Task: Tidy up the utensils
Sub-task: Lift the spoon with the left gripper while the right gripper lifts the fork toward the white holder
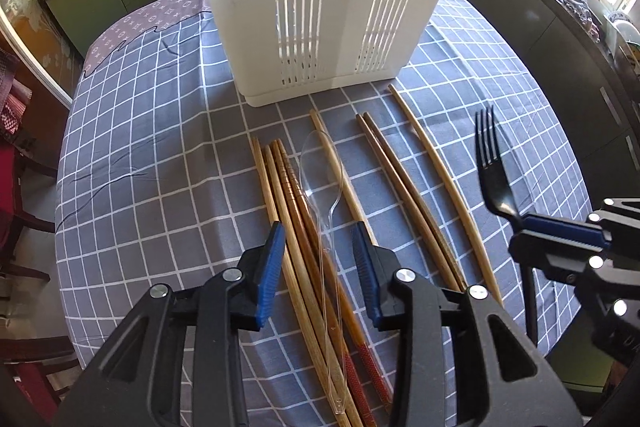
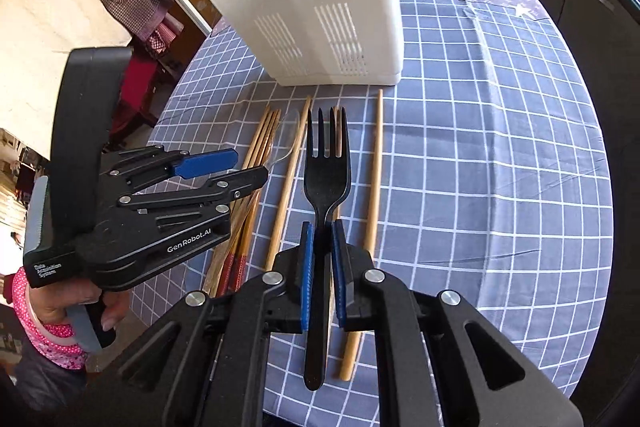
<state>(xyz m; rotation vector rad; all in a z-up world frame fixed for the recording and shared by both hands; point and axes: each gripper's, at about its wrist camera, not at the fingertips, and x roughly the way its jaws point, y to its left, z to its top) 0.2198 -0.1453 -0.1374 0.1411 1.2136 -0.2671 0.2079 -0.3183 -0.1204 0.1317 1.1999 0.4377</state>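
Left wrist view: my left gripper (image 1: pixel 318 247) stands part open astride the clear spoon (image 1: pixel 322 183), centre frame; my right gripper (image 2: pixel 320 259) clamps the black fork (image 2: pixel 326 183).

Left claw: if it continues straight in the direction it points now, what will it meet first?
Probably the clear plastic spoon, lying on the bundle of chopsticks between the open fingers of the left claw. Depth is unclear, so the chopsticks might touch at nearly the same moment.

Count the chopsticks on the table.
8: a bundle of four under the spoon, one chopstick just right, a pair further right, one rightmost. The bundle may hide more.
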